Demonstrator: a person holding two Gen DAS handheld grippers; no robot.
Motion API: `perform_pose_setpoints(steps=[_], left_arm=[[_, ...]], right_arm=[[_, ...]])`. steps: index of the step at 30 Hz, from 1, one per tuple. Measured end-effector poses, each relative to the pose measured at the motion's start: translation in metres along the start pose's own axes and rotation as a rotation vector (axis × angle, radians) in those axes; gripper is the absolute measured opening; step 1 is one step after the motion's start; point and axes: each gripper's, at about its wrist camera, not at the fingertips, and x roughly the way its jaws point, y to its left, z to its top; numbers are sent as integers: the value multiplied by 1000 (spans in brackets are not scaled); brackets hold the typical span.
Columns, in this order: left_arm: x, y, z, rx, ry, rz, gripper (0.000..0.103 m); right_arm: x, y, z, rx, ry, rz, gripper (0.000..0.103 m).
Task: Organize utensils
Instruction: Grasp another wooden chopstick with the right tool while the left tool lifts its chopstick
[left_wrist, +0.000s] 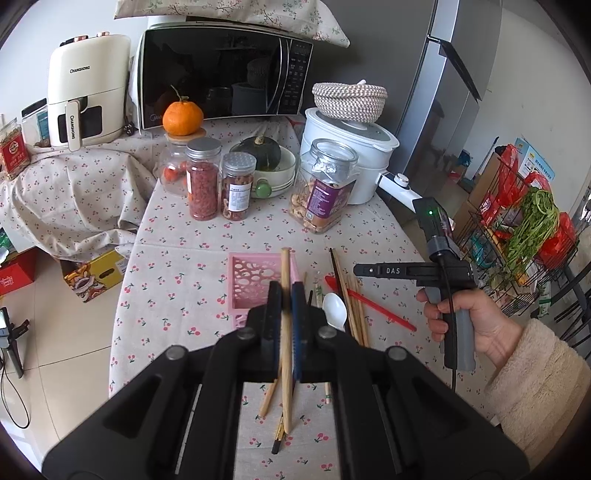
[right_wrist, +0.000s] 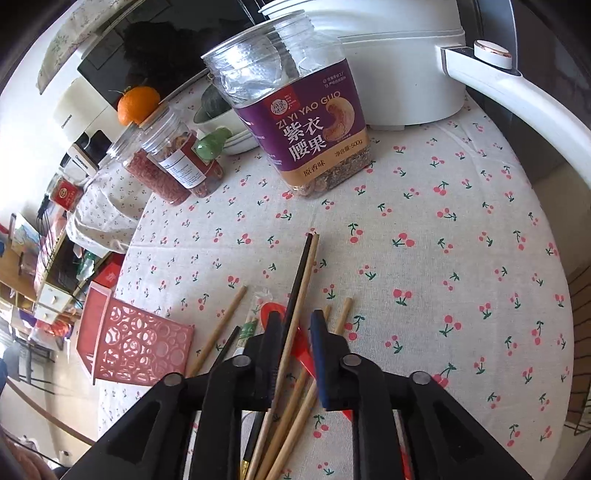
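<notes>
My left gripper (left_wrist: 286, 290) is shut on one wooden chopstick (left_wrist: 285, 266), held nearly upright in front of the pink perforated basket (left_wrist: 251, 277). Right of the basket lie more wooden chopsticks (left_wrist: 354, 302), a black chopstick, a white spoon (left_wrist: 334, 306) and a red spoon (left_wrist: 369, 301). A hand holds my right gripper (left_wrist: 360, 269) just above that pile. In the right wrist view the right gripper (right_wrist: 295, 328) stands partly open over the pile. A wooden chopstick (right_wrist: 303, 280) and a black chopstick (right_wrist: 297, 280) run between its fingers, and the right pad is clear of them. The basket (right_wrist: 136, 343) sits to its left.
Behind the utensils stand a cashew jar (right_wrist: 314, 122), two jars with metal lids (left_wrist: 203, 177), a bowl with a dark squash (left_wrist: 266, 155) and a white cooker (left_wrist: 354, 147). A microwave (left_wrist: 221, 74) and an air fryer are at the back. A wire rack (left_wrist: 524, 251) of vegetables stands right of the table.
</notes>
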Motion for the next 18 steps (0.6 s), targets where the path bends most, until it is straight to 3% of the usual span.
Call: perform_pose_setpoints(steps=[2,5,8,10,14,18], left_arm=[[-1,0,-1,3,0,4,6],[-1,4,-1,3,-2,6,6],[1,8,0,-7,2,3,6],[2,9,0,-9,4,2,6],[2,11,0,-11,6,-1,6],[3,12,0,-16,8,-1,6]], right_arm=[[6,-3,2,7,-7,-8,31],[20,-5,7,6,1,-44,31],[32,-3,9,6,13,-24,28],[40,0,12,-5,26,-105,22],[46,2,15,-4,37,-170,15],[52,16,20,-70,71,-251,15]])
